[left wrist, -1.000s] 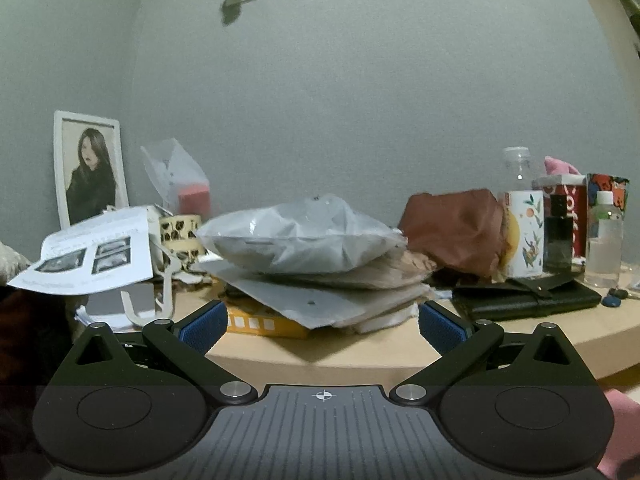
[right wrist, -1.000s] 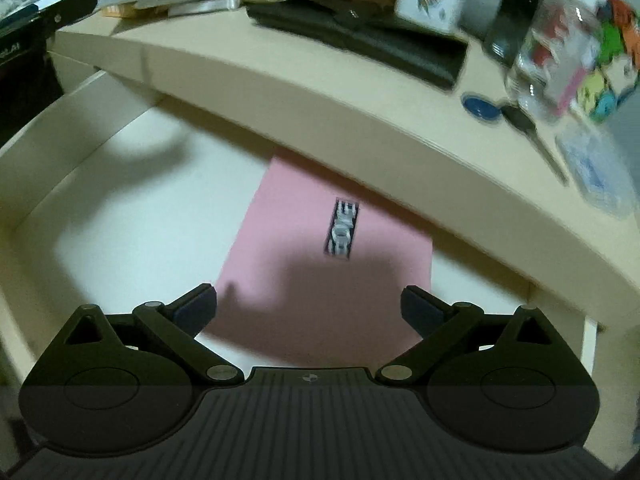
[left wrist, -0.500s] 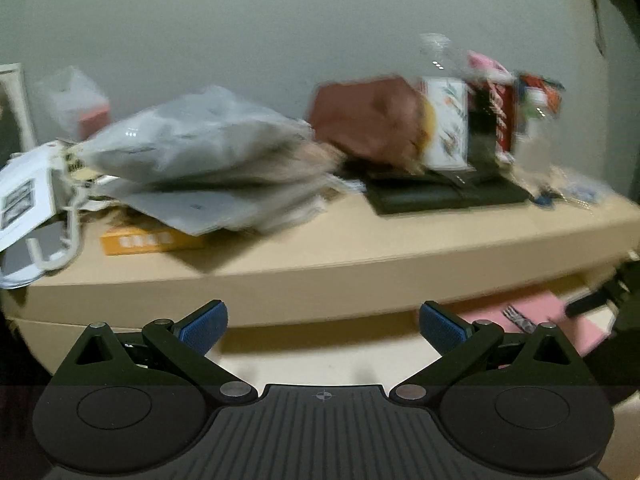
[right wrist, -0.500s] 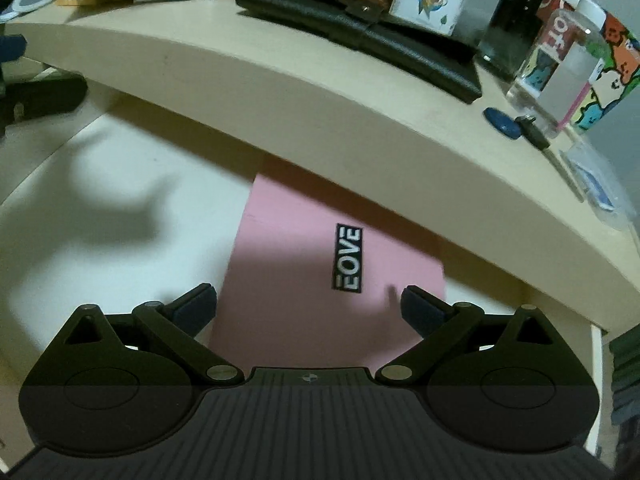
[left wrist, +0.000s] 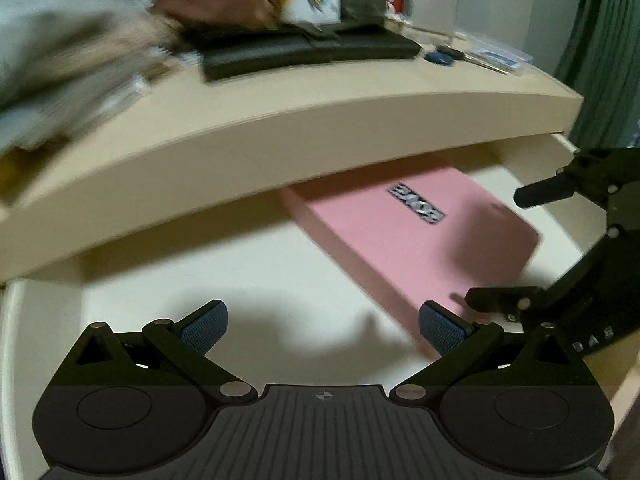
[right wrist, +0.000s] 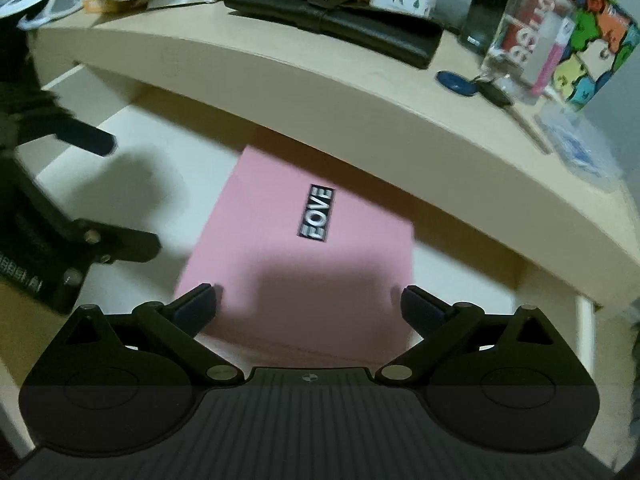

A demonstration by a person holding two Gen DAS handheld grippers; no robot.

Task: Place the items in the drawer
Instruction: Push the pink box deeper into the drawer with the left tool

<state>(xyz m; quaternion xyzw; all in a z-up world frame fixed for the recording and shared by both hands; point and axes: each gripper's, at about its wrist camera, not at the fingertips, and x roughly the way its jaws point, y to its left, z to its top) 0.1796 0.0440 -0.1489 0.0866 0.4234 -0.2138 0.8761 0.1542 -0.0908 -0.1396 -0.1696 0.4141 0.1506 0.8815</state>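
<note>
A flat pink box (right wrist: 288, 264) (left wrist: 416, 236) with a black label lies in the open white drawer (right wrist: 132, 144) (left wrist: 168, 292) under the beige desktop. My right gripper (right wrist: 310, 306) hangs open over the box's near edge, its fingers astride the box and nothing clamped. Over the drawer's bare left floor my left gripper (left wrist: 322, 322) stands open and empty. The right gripper (left wrist: 532, 252) also shows at the right of the left wrist view, and the left gripper (right wrist: 116, 192) at the left of the right wrist view.
The beige desktop (right wrist: 320, 92) overhangs the drawer's back. On it lie a black leather wallet (right wrist: 332, 24), a blue key fob with keys (right wrist: 464, 82), bottles and colourful boxes (right wrist: 560, 40), and a heap of bags and papers (left wrist: 68, 76). A green curtain (left wrist: 600, 40) hangs at the right.
My left gripper has swung down from facing the desktop clutter and moved right over the drawer. The right gripper moved closer over the pink box, which stays in the drawer.
</note>
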